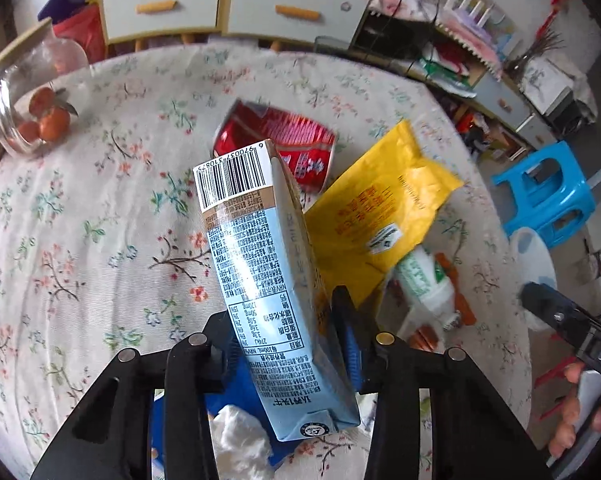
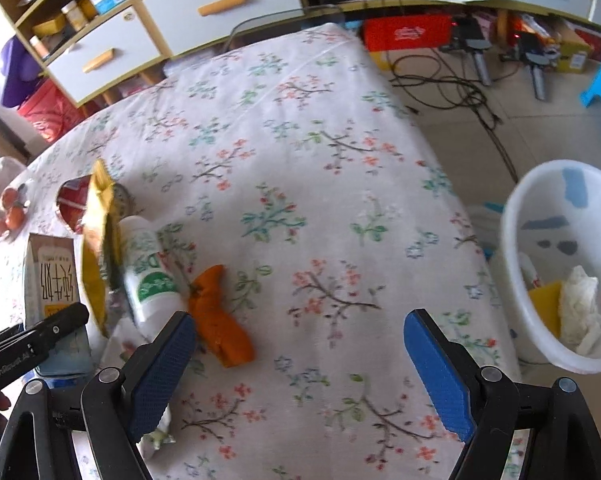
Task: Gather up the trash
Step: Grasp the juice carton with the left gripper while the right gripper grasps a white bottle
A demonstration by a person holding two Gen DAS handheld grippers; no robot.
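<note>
Over a floral tablecloth point(image 1: 80, 240), milk carton point(image 1: 268, 280) pinched in left gripper point(image 1: 288, 344), right gripper point(image 2: 300, 364) held spread above orange peel point(image 2: 220, 320), white bin point(image 2: 516, 280) seen beside the table.

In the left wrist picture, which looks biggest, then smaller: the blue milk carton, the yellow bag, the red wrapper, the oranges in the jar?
1. Light blue milk carton, though it sits nearest the camera, which inflates it.
2. Yellow foil snack bag.
3. Crumpled red snack wrapper, partly hidden behind the carton.
4. Small oranges in the glass jar.
</note>
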